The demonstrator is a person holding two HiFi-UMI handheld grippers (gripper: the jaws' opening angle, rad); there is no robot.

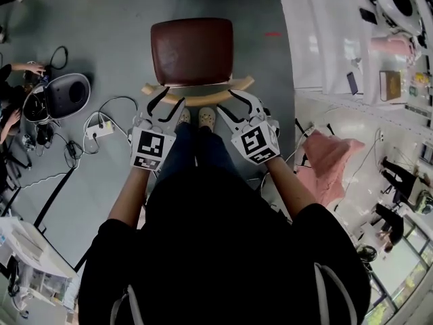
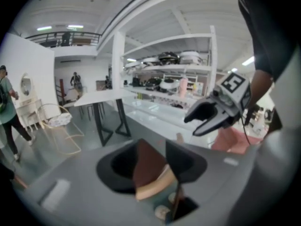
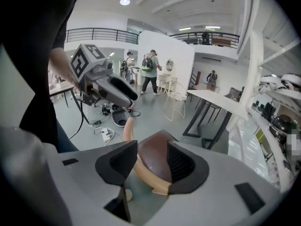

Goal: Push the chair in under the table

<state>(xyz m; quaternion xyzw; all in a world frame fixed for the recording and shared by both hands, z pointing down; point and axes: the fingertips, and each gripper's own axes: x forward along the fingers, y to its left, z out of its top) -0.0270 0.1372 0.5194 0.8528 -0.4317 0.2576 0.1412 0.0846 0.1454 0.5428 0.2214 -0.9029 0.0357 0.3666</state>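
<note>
A chair with a brown padded seat (image 1: 193,49) and a curved wooden backrest (image 1: 200,99) stands on the grey floor straight ahead of me. My left gripper (image 1: 166,103) is over the backrest's left part and my right gripper (image 1: 238,104) over its right part, both open. In the left gripper view the left gripper (image 2: 153,165) has the backrest (image 2: 153,186) and seat showing in the gap between its spread jaws. The right gripper (image 3: 151,166) frames the backrest (image 3: 141,173) the same way. I cannot tell whether any pad touches the wood. A long white table (image 1: 318,39) runs along the right.
My shoes (image 1: 196,118) stand just behind the chair. Cables and a power strip (image 1: 98,128) lie on the floor at the left beside a dark round seat (image 1: 66,95), where a person's hands work. A pink cloth (image 1: 328,161) hangs at the right near shelves.
</note>
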